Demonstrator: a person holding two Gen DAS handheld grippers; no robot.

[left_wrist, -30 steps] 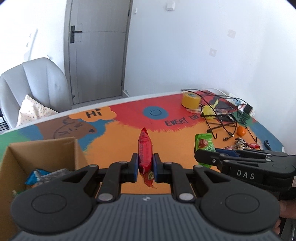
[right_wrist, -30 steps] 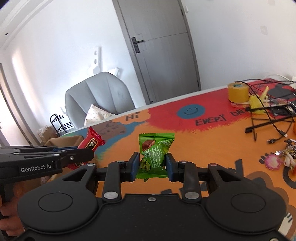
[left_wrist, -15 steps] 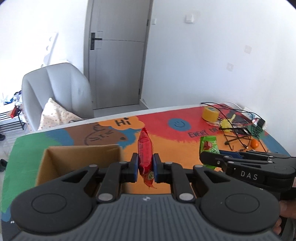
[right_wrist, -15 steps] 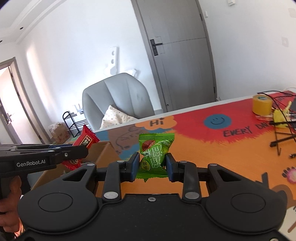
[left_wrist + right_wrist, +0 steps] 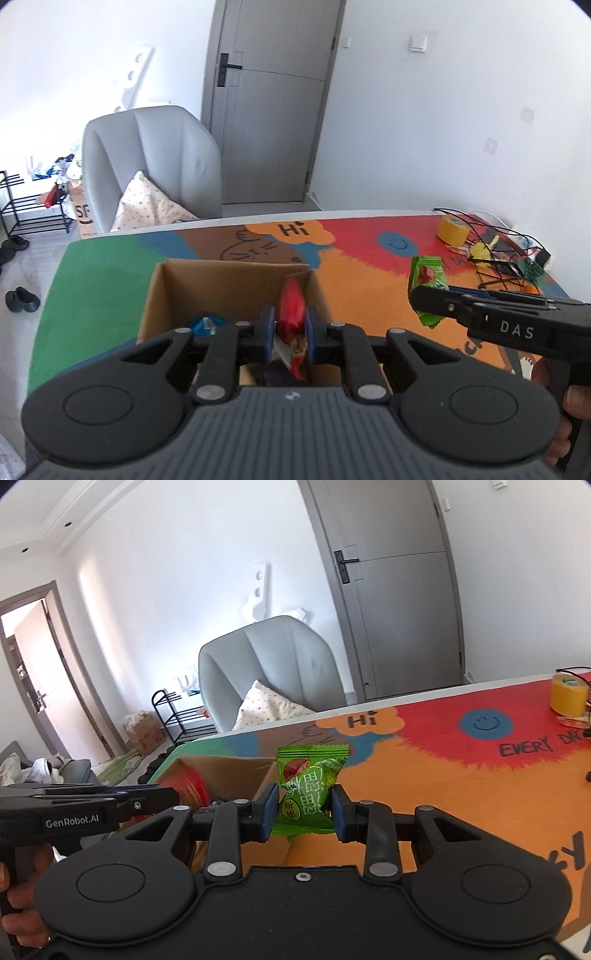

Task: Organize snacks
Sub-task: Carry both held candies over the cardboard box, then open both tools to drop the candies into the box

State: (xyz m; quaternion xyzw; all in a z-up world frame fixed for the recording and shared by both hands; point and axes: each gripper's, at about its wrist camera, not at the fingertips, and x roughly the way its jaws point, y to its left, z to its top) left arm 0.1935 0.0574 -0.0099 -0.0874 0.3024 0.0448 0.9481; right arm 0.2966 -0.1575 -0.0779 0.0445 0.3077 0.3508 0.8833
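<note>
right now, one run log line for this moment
left gripper: shut on red snack packet, over cardboard box | right gripper: shut on green snack packet, beside box

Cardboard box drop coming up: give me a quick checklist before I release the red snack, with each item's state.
1. Left gripper shut on the red snack: ok.
2. Red snack above the cardboard box opening: ok.
3. Room left in the box: ok, though snacks already lie inside.
4. Right gripper shut on the green snack: ok.
5. Green snack above the box: not ok, it hangs beside it over the table.
</note>
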